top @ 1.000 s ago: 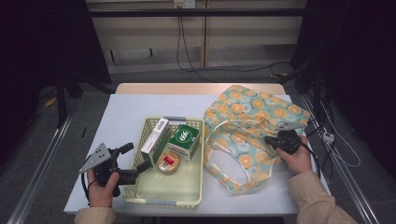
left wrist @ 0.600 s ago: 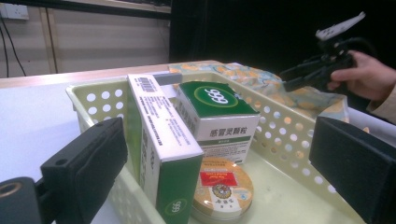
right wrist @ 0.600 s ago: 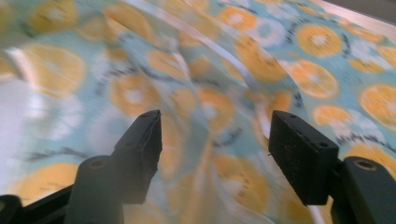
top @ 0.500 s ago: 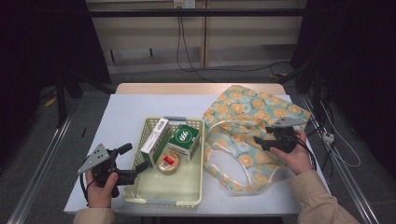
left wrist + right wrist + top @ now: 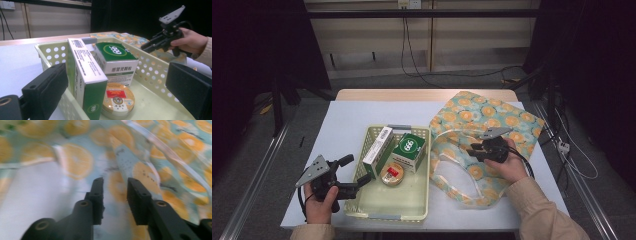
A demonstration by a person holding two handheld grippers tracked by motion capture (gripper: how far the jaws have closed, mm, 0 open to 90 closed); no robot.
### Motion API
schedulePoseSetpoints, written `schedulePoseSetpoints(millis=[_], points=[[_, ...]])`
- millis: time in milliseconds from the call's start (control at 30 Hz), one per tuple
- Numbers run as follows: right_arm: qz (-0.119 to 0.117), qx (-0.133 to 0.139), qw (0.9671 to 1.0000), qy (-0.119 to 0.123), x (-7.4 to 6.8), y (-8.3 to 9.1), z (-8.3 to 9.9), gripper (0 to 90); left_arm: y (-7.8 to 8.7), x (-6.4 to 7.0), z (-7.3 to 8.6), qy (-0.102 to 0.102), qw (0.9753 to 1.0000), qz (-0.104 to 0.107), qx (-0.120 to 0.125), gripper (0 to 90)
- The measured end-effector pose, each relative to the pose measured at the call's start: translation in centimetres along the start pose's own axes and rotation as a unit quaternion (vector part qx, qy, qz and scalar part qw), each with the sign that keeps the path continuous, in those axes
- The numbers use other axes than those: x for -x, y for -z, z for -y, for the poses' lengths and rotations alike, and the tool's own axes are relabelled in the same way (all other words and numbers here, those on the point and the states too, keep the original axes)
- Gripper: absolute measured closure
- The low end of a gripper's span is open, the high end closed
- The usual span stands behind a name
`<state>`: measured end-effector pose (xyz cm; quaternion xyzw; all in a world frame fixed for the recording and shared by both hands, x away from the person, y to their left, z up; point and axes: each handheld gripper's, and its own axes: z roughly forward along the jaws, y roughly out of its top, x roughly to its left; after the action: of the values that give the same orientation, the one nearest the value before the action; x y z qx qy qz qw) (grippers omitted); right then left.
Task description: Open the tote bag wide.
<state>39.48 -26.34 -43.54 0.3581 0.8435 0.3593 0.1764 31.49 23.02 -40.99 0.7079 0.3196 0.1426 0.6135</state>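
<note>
A pale green plastic basket (image 5: 387, 216) sits at the front middle of the table. In it are a long white-and-green box (image 5: 378, 145) standing on edge, a green "999" box (image 5: 408, 150) and a round tin (image 5: 392, 175). My left gripper (image 5: 354, 171) is held at the basket's near left corner, jaws wide open and empty. Its own view shows the left gripper (image 5: 118, 75) spanning the long box (image 5: 85, 75), the green box (image 5: 116, 60) and the tin (image 5: 117, 98). To the right lies an orange-print cloth bag (image 5: 502, 117). My right gripper (image 5: 474, 148) hovers over it with a narrow gap between its jaws; the right gripper (image 5: 113, 192) has only fabric (image 5: 75, 160) beyond.
The bag's white strap handles (image 5: 452, 175) loop on the table between basket and bag. The white table top (image 5: 347, 120) is bare to the left and behind the basket. Cables and metal rails run on the floor around the table.
My right gripper has moved left across the bag toward the basket. The left gripper has barely shifted beside the basket's corner.
</note>
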Motion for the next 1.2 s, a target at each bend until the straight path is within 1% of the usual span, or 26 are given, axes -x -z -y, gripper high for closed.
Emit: schedulePoseSetpoints(millis=[33, 67, 100, 167, 200, 233, 267, 300, 367, 400, 433, 567, 600, 633, 700, 767, 833, 867, 1000, 1033, 1100, 1200], points=[[0.012, -0.001, 0.9999, 0.004, 0.4, -0.3, 0.1, 62.2, 0.1, 0.0, 0.0, 0.0, 1.0, 0.0, 0.001, 4.0], [0.019, 0.0, 0.9998, 0.01, 0.9, -0.5, 0.3, 59.0, 0.1, -0.1, 0.0, 0.001, 1.0, 0.001, 0.002, 4.0], [0.025, -0.002, 0.9996, 0.011, 1.3, -0.7, 0.4, 54.9, 0.2, -0.1, 0.0, -0.001, 1.0, -0.001, 0.002, 4.0], [0.028, -0.012, 0.9995, -0.001, 2.2, -1.1, 0.9, 51.8, 0.2, -0.2, 0.1, 0.004, 1.0, 0.0, 0.002, 4.0], [0.028, -0.015, 0.9995, -0.009, 2.5, -1.3, 1.1, 51.3, 0.2, -0.2, 0.1, 0.004, 1.0, -0.001, 0.001, 4.0], [0.021, -0.018, 0.9995, -0.018, 2.7, -1.5, 1.4, 50.6, 0.2, -0.1, 0.1, 0.004, 1.0, 0.0, 0.001, 4.0], [0.017, -0.02, 0.9995, -0.02, 2.8, -1.7, 1.5, 48.9, 0.2, -0.1, 0.1, 0.002, 1.0, 0.001, 0.001, 4.0], [0.015, -0.014, 0.9994, -0.027, 2.8, -1.8, 1.6, 47.8, 0.2, -0.1, 0.1, 0.002, 1.0, 0.001, 0.0, 4.0], [0.01, -0.013, 0.999, -0.041, 2.7, -2.0, 1.6, 47.7, 0.2, -0.1, 0.1, 0.003, 1.0, 0.0, 0.0, 4.0], [0.011, -0.013, 0.9988, -0.046, 2.7, -2.0, 1.6, 49.2, 0.2, -0.1, 0.1, 0.004, 1.0, 0.0, 0.001, 4.0], [0.01, -0.013, 0.9988, -0.045, 2.8, -2.0, 1.6, 52.6, 0.2, -0.1, 0.0, 0.004, 1.0, 0.0, 0.001, 4.0], [0.009, -0.013, 0.9989, -0.044, 3.1, -1.8, 1.6, 77.7, 0.3, 0.0, 0.0, 0.003, 1.0, 0.0, 0.004, 4.0], [0.006, -0.016, 0.9989, -0.043, 3.2, -1.8, 1.6, 84.6, 0.2, 0.0, 0.0, 0.003, 1.0, 0.0, 0.003, 4.0], [0.005, -0.02, 0.9988, -0.044, 3.3, -1.7, 1.6, 89.4, 0.2, -0.1, 0.0, 0.003, 1.0, -0.001, 0.003, 4.0], [0.006, -0.025, 0.9989, -0.04, 3.4, -1.7, 1.4, 90.0, 0.3, -0.1, 0.0, 0.002, 1.0, -0.001, 0.0, 4.0], [0.001, -0.033, 0.9986, -0.042, 3.5, -1.5, 1.2, 90.0, 0.3, -0.1, 0.0, 0.003, 1.0, -0.002, 0.002, 4.0], [-0.007, -0.031, 0.9982, -0.05, 3.5, -0.9, 0.9, 90.0, 0.2, -0.1, 0.0, 0.004, 1.0, -0.001, 0.004, 4.0], [-0.007, -0.03, 0.9984, -0.048, 3.4, -0.5, 0.6, 90.0, 0.2, 0.0, -0.1, 0.003, 1.0, -0.001, 0.004, 4.0], [-0.013, -0.027, 0.9989, -0.036, 2.5, 1.4, -0.4, 90.0, 0.1, 0.1, -0.1, 0.002, 1.0, 0.0, 0.003, 4.0], [-0.016, -0.022, 0.9992, -0.03, 2.2, 2.0, -0.6, 90.0, 0.1, 0.1, -0.2, 0.001, 1.0, 0.002, 0.003, 4.0], [-0.028, -0.013, 0.9992, -0.026, 1.5, 3.0, -0.9, 90.0, 0.0, 0.2, -0.3, 0.002, 1.0, 0.002, 0.005, 4.0], [-0.023, -0.001, 0.9997, -0.006, 0.9, 4.3, -1.5, 90.0, 0.0, 0.1, -0.3, 0.002, 1.0, 0.002, 0.007, 4.0]])
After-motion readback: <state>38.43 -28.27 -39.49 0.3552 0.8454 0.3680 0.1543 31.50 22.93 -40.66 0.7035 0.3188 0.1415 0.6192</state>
